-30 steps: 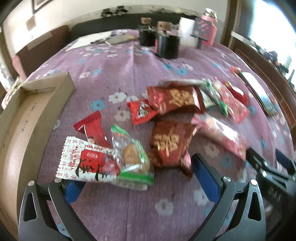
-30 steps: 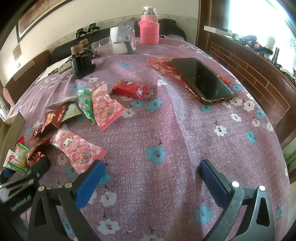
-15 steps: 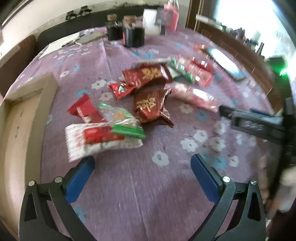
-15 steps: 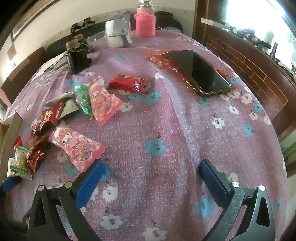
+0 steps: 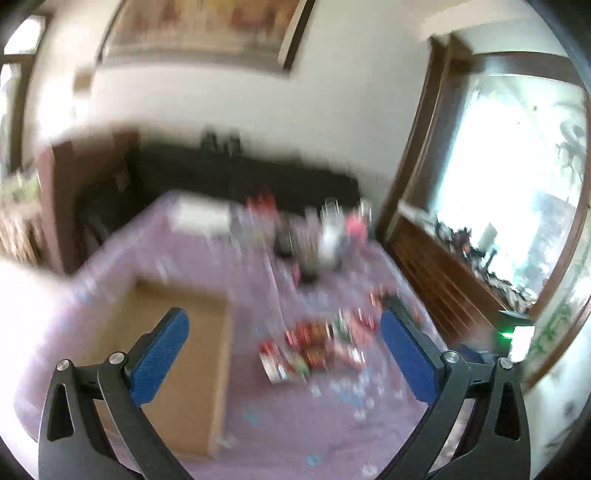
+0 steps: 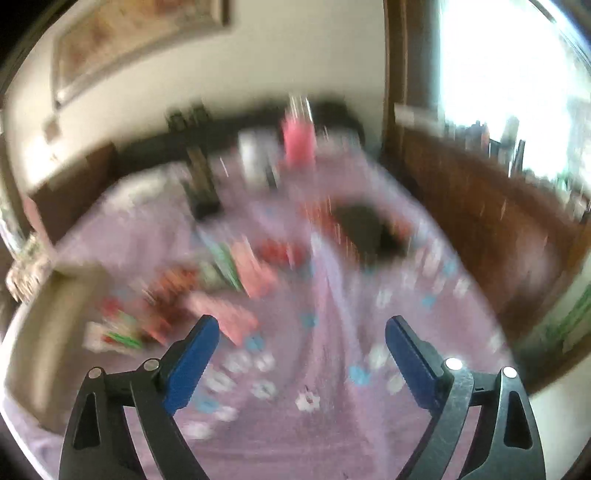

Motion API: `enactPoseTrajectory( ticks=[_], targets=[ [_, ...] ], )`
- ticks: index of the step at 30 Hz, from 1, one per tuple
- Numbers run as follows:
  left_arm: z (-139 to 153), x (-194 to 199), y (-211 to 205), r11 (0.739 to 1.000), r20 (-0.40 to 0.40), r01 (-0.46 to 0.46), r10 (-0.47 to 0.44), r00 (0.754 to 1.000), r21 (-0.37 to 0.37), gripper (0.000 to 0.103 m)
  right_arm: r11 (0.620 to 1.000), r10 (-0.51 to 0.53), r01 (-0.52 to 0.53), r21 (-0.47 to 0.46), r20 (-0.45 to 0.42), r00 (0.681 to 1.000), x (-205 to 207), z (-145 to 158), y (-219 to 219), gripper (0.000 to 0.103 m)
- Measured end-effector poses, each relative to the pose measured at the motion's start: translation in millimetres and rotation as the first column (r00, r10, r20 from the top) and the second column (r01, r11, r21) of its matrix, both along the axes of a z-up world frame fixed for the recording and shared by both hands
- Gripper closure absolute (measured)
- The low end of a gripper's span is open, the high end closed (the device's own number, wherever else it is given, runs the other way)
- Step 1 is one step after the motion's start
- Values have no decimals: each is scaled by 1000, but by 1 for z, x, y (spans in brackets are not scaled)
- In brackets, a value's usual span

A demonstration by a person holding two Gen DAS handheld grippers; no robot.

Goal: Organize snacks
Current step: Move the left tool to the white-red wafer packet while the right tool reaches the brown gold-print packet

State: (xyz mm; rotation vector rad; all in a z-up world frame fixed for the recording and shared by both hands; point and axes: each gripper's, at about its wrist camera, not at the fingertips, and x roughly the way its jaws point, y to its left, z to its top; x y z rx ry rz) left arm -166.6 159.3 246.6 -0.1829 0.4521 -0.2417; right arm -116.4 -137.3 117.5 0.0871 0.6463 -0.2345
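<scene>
Your left gripper (image 5: 284,332): released, blue pads spread wide at the lower corners of the left wrist frame, nothing between them. It hangs high above the table (image 5: 295,417), apart from everything on it.

Your right gripper (image 6: 302,336): likewise released, blue pads apart in the lower part of the right wrist frame, nothing held, well above the purple flowered cloth.

Snacks (image 5: 314,345) — a loose cluster of red, green and pink packets lying on the cloth. In your left view they sit low and just right of centre, between the two pads as framed; in your right view they spread across the left-centre of the frame. Both views are heavily blurred, so single packets cannot be told apart.

Cardboard box (image 5: 184,350): open, tan, in the lower left of your left view, just left of the snacks. The same box shows as a grey-brown edge at the far left of your right view.

Pink bottle (image 6: 298,142) — upright at the far side of the table, upper centre of your right view, beside a pale container (image 6: 255,155).

Dark flat object (image 6: 364,225): lies on the cloth right of centre in your right view; too blurred to name.

Framed picture (image 5: 207,29): on the wall, top of your left view.
</scene>
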Motion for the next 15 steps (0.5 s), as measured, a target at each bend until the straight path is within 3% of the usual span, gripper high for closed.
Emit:
enactPoseTrajectory(
  ticks=[4, 8, 12, 15],
  targets=[
    [80, -14, 14, 996, 130, -56, 46, 990, 73, 0, 993, 87, -64, -101, 237, 967, -44, 118, 22, 6],
    [154, 18, 20, 991, 122, -74, 60, 991, 115, 0, 979, 152, -89, -183, 372, 916, -57, 217, 36, 2],
    [200, 45, 32, 977, 191, -181, 157, 969, 114, 0, 964, 198, -114, -238, 367, 909, -39, 298, 54, 0],
    [199, 62, 35, 976, 210, -145, 109, 972, 165, 0, 963, 211, -139, -232, 321, 924, -23, 312, 64, 0]
  ],
)
